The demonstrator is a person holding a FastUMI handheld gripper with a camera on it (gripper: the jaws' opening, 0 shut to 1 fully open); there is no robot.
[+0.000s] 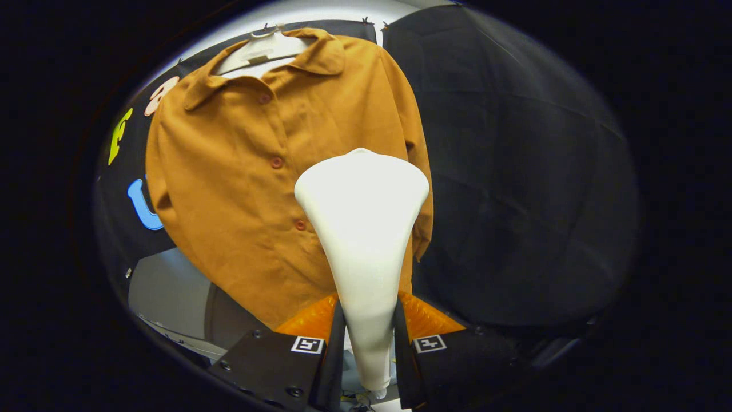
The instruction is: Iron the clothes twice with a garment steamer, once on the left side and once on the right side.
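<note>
Garment steamer (362, 229): a white steamer is seen between the two fingers, its narrow handle running down between them and its broad, rounded head flaring out ahead of them. The head is held upright and is set in front of the lower right part of the shirt; whether it touches the cloth cannot be told.

Gripper (369, 329): the fingers are closed on the steamer's handle, one pressed against each side of it. A square marker is carried on each finger body.

Shirt (251, 189): a brown buttoned shirt with a collar is hung beyond the steamer, facing the fingers. It is seen tilted, the collar up and slightly left of the steamer head. A row of buttons (277, 162) is seen down the placket, just left of the steamer head. The right sleeve edge is partly covered by the steamer head.

Hanger (260, 50): a white hanger is seen inside the collar, its hook at the top against the booth wall.

Booth wall (514, 171): black cloth is stretched behind and to the right of the shirt.

Lower left: a pale grey surface (166, 286) is seen below the shirt's hem.
</note>
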